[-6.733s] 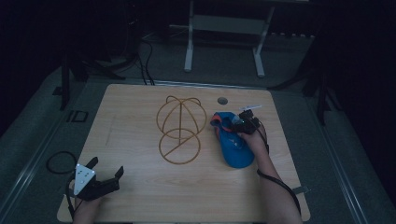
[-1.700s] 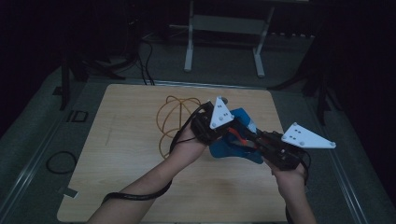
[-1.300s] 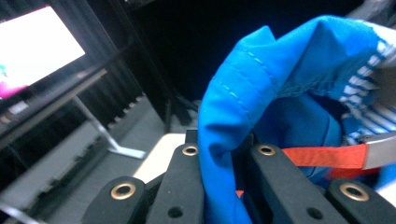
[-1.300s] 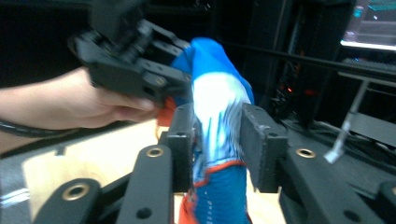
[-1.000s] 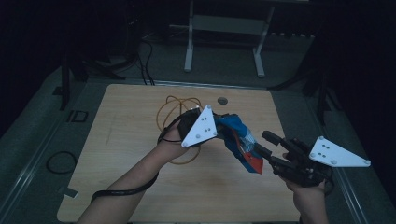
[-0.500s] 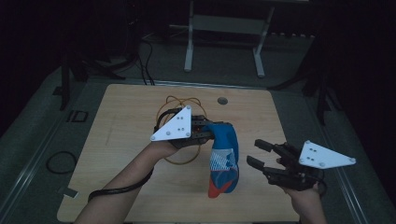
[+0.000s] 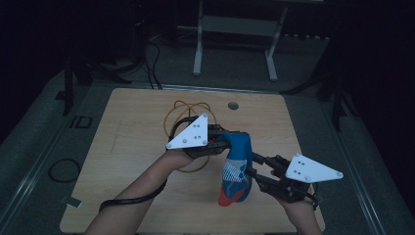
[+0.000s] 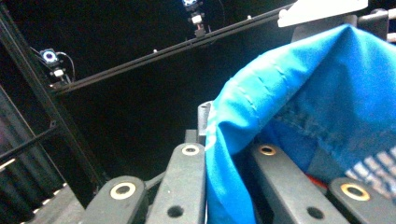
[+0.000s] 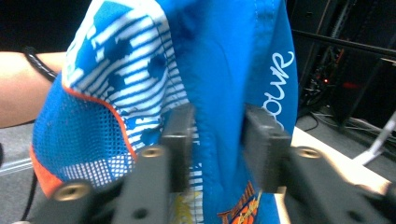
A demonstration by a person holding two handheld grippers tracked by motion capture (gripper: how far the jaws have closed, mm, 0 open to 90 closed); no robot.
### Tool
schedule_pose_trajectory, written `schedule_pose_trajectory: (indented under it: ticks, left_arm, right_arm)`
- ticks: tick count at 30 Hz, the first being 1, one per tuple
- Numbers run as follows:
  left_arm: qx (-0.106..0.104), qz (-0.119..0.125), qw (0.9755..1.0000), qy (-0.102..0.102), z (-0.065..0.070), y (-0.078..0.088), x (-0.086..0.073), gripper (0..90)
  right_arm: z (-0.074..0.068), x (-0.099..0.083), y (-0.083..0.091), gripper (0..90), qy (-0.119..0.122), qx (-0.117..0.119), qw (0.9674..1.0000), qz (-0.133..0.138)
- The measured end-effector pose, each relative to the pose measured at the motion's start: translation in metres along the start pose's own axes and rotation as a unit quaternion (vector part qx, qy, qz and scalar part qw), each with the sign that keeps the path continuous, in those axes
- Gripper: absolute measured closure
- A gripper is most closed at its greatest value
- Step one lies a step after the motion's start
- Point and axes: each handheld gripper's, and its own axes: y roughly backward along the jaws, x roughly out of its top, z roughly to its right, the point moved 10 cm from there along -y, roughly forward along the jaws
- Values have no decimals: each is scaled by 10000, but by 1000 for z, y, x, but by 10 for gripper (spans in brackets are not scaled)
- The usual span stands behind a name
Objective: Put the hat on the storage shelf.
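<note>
My left gripper (image 7: 221, 142) has its jaws clamped tight on the upper edge of a blue garment (image 7: 236, 169), and in the left gripper view the blue cloth (image 8: 299, 121) is pinched between my two black jaws and drapes off to the right. The garment hangs down from that grip above the tabletop (image 7: 122, 147), toward its near right part, showing white stripes, a mesh patch and an orange hem at the bottom. My right gripper (image 7: 254, 169) comes in from the near right corner with its jaws on either side of the hanging cloth; they have just been closing, and in the right gripper view a fold of the blue fabric (image 9: 219, 84) sits between the two pads, though I cannot tell whether they press on it yet. Behind my left hand (image 7: 178, 157), a wire frame of orange-brown loops (image 7: 183, 110) stands near the middle of the tabletop, partly hidden by the gripper's grey plate. A small round hole (image 7: 233, 105) sits near the far edge. The tabletop is pale wood; around it the room is dark, with a metal stand (image 7: 235, 39) beyond the far edge and cables on the floor.
</note>
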Motion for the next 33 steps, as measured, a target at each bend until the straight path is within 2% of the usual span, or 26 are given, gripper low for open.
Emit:
schedule_pose_trajectory:
  ticks: [2, 3, 7, 12, 16, 18, 21, 22, 23, 24, 27, 30, 33]
  left_arm:
    - [-26, -74, 9999, -100, 2, -1, -3, 885]
    - [-50, -96, 9999, -86, 3, -1, -4, 884]
    - [-78, -158, 9998, -41, 1, 4, -8, 884]
    - [-229, -116, 9997, 36, 3, 13, -6, 869]
    - [-192, -190, 9996, -28, 2, 18, -5, 812]
    - [58, -419, 9989, -198, -3, 28, -2, 793]
    - [317, -576, 9977, -143, -11, 39, -1, 743]
    - [317, -576, 9977, -143, -11, 39, -1, 680]
    - [451, -741, 9962, 15, -16, 46, -2, 680]
    - [514, -834, 9952, 78, -18, 49, -3, 578]
    - [783, -1118, 9901, 316, -25, 62, -7, 466]
    - [1026, -1196, 9866, 423, -30, 78, -9, 383]
    - [1255, -1212, 9835, 484, -33, 94, -12, 348]
  right_arm:
    - [2, -1, 0, 895, 69, -105, 9999, -44]
    - [4, -1, 2, 900, 101, -177, 9998, -44]
    - [7, 1, 7, 900, 63, -179, 9998, 9]
    - [11, 14, 19, 900, -81, -60, 9994, 338]
    - [17, 22, 26, 900, -183, -38, 9986, 490]
    - [23, 28, 30, 900, -288, -62, 9980, 567]
    - [25, 32, 33, 900, -325, -37, 9974, 645]
    - [25, 32, 33, 900, -325, -37, 9974, 645]
    - [26, 33, 33, 900, -308, -46, 9973, 659]
    - [27, 36, 34, 900, -297, -100, 9972, 673]
    - [30, 39, 33, 900, -329, -119, 9971, 670]
    - [35, 42, 30, 900, -370, -152, 9968, 696]
    - [40, 47, 28, 900, -425, -181, 9962, 739]
